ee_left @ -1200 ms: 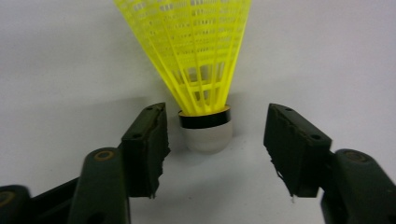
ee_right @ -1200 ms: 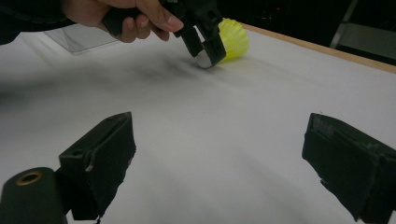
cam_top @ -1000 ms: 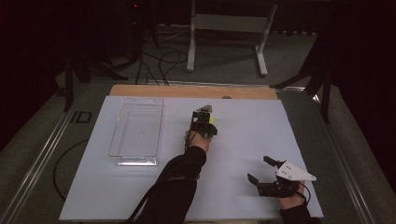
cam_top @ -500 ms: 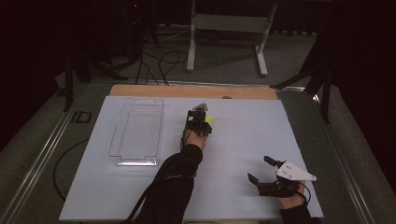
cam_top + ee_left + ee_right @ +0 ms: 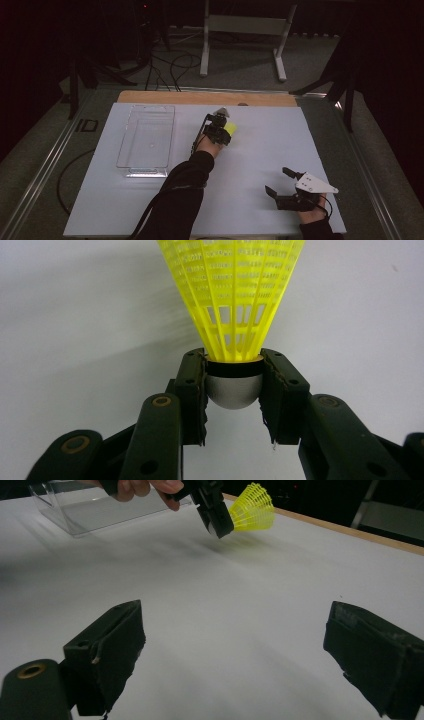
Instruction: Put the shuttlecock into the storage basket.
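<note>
Clear tray (image 5: 146, 142): a see-through rectangular box at centre-left of the high view, lying flat on the white table (image 5: 260, 150); nothing visible inside it. In the right gripper view its corner (image 5: 75, 510) sits at the upper left.
Left gripper (image 5: 222, 131): just above the middle of the high view, at the end of a dark sleeve (image 5: 180, 195), well to the right of the tray. In the left gripper view (image 5: 234, 390) its two black jaws are drawn in close and pinch the shuttlecock by its base, one pad on each side.
Shuttlecock (image 5: 234, 300): yellow mesh skirt fanning toward the top of the left gripper view, a dark band and a rounded grey-white cap (image 5: 234, 392) caught between the pads. In the high view it (image 5: 230, 130) shows as a yellow spot at the gripper's tip; in the right gripper view it (image 5: 252, 514) is at the upper middle, lifted above the table with a soft shadow under it.
Right gripper (image 5: 285, 182): lower right of the high view, low over the table, a grey three-cornered plate (image 5: 315, 184) on top. In the right gripper view (image 5: 240, 655) its jaws are spread wide, bare white table between them, holding nothing.
</note>
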`<state>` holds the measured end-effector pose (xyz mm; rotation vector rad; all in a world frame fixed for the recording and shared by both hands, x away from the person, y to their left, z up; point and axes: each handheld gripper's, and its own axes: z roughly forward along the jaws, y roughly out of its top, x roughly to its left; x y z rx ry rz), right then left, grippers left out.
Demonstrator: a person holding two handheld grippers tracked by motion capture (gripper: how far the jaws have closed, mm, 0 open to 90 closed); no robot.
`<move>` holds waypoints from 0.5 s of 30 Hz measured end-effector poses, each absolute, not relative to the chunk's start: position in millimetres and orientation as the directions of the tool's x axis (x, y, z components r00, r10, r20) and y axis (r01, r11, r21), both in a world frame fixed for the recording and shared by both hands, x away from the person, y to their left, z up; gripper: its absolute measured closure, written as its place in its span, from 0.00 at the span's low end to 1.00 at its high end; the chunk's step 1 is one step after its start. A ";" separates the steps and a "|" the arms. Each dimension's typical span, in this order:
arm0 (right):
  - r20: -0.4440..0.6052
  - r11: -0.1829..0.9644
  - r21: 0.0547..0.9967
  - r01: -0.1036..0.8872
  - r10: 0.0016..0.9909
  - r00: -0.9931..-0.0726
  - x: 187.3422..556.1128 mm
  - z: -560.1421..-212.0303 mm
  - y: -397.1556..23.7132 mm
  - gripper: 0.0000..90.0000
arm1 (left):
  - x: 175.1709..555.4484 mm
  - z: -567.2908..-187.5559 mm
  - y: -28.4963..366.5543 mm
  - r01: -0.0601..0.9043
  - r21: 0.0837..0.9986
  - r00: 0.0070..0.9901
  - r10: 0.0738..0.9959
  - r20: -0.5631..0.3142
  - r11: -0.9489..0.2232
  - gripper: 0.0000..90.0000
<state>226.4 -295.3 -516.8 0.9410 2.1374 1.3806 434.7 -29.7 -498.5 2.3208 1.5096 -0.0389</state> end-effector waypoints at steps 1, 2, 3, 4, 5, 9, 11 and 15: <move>0.010 0.276 0.910 0.310 0.733 -0.680 226.4 -516.8 -295.3 0.10 | 434.7 -498.5 -29.7 0.888 0.290 0.426 0.877 -0.221 -0.357 0.73; 0.009 0.275 0.910 0.309 0.734 -0.680 226.1 -516.5 -295.2 0.10 | 434.0 -495.5 -31.7 0.873 0.284 0.461 0.862 -0.210 -0.397 0.73; 0.011 0.274 0.910 0.311 0.734 -0.679 226.0 -516.5 -295.3 0.10 | 433.5 -494.0 -32.3 0.866 0.286 0.475 0.854 -0.212 -0.410 0.73; 0.010 0.275 0.910 0.310 0.734 -0.679 226.2 -516.5 -295.5 0.10 | 432.7 -492.6 -33.4 0.856 0.283 0.495 0.844 -0.207 -0.433 0.73; 0.010 0.275 0.910 0.311 0.734 -0.679 226.3 -516.7 -295.6 0.10 | 432.0 -491.1 -33.9 0.842 0.282 0.521 0.829 -0.201 -0.461 0.73; 0.010 0.276 0.910 0.311 0.733 -0.680 226.1 -516.4 -295.6 0.10 | 428.7 -486.4 -33.5 0.809 0.271 0.577 0.793 -0.193 -0.523 0.73; 0.009 0.276 0.910 0.310 0.733 -0.680 226.0 -516.5 -295.3 0.10 | 426.4 -484.1 -32.0 0.788 0.267 0.607 0.772 -0.187 -0.555 0.73; 0.010 0.276 0.909 0.311 0.733 -0.680 226.1 -516.6 -295.5 0.10 | 421.4 -481.7 -28.1 0.753 0.249 0.654 0.736 -0.177 -0.609 0.73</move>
